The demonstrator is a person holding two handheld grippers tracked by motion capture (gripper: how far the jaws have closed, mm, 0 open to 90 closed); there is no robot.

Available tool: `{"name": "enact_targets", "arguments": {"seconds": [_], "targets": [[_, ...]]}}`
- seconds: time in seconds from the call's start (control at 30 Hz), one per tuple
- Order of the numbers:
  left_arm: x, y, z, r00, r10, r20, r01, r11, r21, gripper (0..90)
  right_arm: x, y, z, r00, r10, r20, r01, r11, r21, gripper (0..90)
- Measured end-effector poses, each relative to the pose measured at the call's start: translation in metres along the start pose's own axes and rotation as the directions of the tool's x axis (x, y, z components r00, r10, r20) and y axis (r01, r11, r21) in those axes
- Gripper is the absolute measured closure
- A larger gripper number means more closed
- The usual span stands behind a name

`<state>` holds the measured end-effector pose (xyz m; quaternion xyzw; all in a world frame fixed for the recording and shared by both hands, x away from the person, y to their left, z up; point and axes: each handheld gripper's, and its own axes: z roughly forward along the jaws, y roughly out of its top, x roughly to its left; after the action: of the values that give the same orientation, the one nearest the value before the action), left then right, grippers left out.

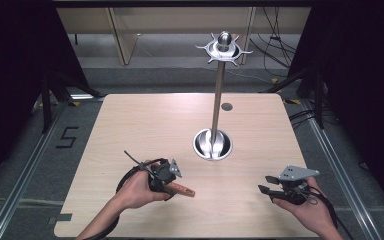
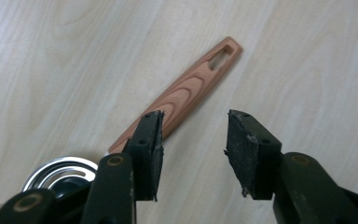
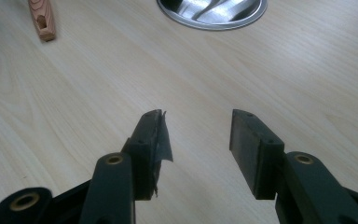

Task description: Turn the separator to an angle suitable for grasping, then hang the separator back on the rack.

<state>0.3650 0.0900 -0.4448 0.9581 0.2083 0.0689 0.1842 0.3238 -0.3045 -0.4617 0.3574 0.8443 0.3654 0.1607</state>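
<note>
Light wood-grain table [image 1: 145, 125] takes up most of the high view, and near its middle I've got a shiny metal stand [image 1: 213, 143] with a round base and a tall pole going up to a spiky hook ring at the top centre of the frame. My left gripper [image 1: 166, 176] sits in the lower left part of that view, held in the left hand [image 1: 135, 191], and right at its tip lies a reddish wooden handle [image 1: 181, 190] flat on the table, poking out toward the lower middle. In the left gripper view the handle [image 2: 186, 91] runs diagonally from lower left up to the upper right, with a slot cut in its far end; the jaws are spread wide with a clear gap and nothing between them, and the left pad sits just over the near part of the handle. I can't tell if it's actually touching it. A bit of the stand's base [image 2: 60, 170] shows at the bottom left there. My right gripper [image 1: 272, 185] is in the lower right of the high view, in the right hand [image 1: 307, 205], well apart from the handle. In the right gripper view its jaws are also wide open over bare table, holding nothing, with the handle's end [image 3: 43, 18] in the upper left corner and the stand's base [image 3: 212, 11] at the top centre.
</note>
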Motion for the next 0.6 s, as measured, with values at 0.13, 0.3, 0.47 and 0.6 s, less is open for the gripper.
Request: {"name": "enact_targets", "arguments": {"seconds": [0.13, 0.3, 0.47, 0.6], "targets": [[0.002, 0.000, -0.002, 0.9999, -0.009, -0.011, 0.008, 0.9998, -0.017, 45.9, 0.002, 0.000, -0.002, 0.9998, 0.018, 0.000, -0.018, 1.000, 0.008, 55.0], [0.006, 0.004, 0.000, 0.9994, 0.022, -0.028, -0.022, 0.9997, -0.013, 42.6, -0.001, -0.002, -0.001, 0.9999, -0.010, 0.001, 0.010, 1.000, -0.005, 55.0], [0.012, 0.010, 0.002, 0.9938, 0.110, -0.012, -0.110, 0.9935, 0.031, 44.1, -0.001, -0.002, -0.002, 0.9999, 0.017, -0.001, -0.017, 1.000, 0.006, 54.9], [0.015, 0.010, 0.004, 0.9913, 0.132, -0.010, -0.131, 0.9901, 0.050, 44.3, -0.002, -0.001, -0.003, 0.9999, -0.010, 0.006, 0.010, 1.000, 0.001, 54.8]]}}
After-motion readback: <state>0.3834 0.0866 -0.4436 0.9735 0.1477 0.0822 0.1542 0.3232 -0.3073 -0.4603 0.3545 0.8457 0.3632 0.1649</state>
